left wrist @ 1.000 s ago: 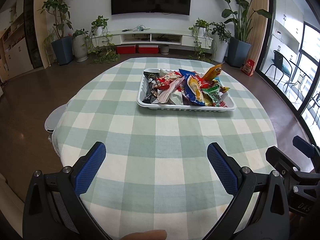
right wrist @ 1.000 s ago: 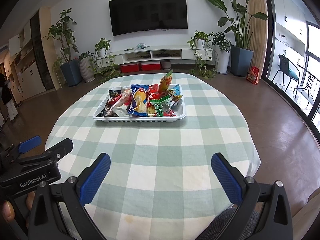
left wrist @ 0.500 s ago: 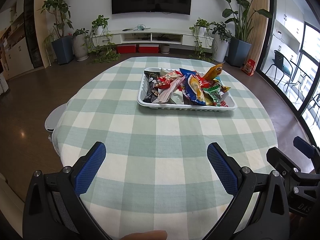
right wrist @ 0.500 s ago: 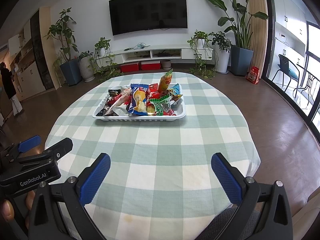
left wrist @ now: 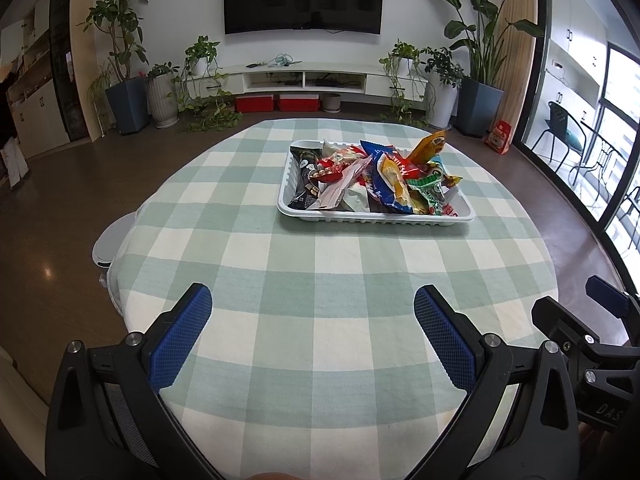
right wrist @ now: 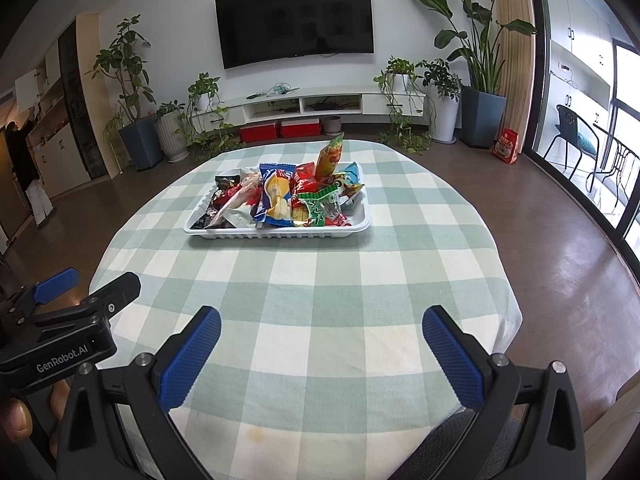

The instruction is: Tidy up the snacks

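Two handheld grippers above a round worktop covered with a green-and-white checked cloth. The left gripper is seen from its own camera with its jaws spread wide and nothing between them; its blue ribbed pads hang over the near part of the cloth. The right gripper is likewise wide open and empty, its pads above the near edge of the cloth. Each gripper appears at the margin of the other's view, the right one at the lower right of the left view and the left one, marked "GenRobot.AI", at the lower left of the right view, where fingertips of the hand holding it show beneath it. The snacks lie heaped in a white rectangular tray with a ribbed rim, which rests on the far half of the worktop, well apart from both grippers. The pile includes a dark packet at the left end, a blue packet with a yellow picture near the middle, a green packet towards the right and an orange packet standing tilted above the rest. Beyond the worktop are a wall-mounted television, a low white shelf unit and several potted plants.
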`<state>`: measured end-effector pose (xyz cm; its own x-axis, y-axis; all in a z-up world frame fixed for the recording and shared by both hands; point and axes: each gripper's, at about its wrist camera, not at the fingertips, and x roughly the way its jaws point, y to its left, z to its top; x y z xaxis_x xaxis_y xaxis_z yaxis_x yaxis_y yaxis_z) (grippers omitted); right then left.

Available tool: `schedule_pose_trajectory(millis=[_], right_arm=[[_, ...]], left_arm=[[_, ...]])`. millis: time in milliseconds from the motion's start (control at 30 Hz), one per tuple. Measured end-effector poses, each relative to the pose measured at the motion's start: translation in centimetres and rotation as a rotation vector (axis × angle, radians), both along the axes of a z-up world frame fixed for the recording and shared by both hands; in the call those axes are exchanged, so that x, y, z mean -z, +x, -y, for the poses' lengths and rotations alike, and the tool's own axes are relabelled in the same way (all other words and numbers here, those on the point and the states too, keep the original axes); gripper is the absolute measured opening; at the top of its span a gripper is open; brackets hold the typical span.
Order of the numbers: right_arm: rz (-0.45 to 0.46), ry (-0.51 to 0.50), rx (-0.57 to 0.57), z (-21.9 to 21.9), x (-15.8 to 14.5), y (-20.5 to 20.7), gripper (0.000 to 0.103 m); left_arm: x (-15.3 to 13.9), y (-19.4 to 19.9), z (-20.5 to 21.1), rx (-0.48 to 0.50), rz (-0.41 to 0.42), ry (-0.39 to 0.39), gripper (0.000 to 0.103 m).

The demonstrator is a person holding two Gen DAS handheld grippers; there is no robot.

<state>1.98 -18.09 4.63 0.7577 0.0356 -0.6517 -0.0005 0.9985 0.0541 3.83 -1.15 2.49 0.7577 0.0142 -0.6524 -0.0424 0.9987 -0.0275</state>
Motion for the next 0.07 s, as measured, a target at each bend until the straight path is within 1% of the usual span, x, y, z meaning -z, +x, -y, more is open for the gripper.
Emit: schedule_pose_trajectory(millis=[67], right_arm=[[-0.002,0.000,0.000,0.04,0.05,-0.26,0.103]], left_arm=[[0.01,0.00,-0.04,0.004,-0.003,-0.008,0.103]])
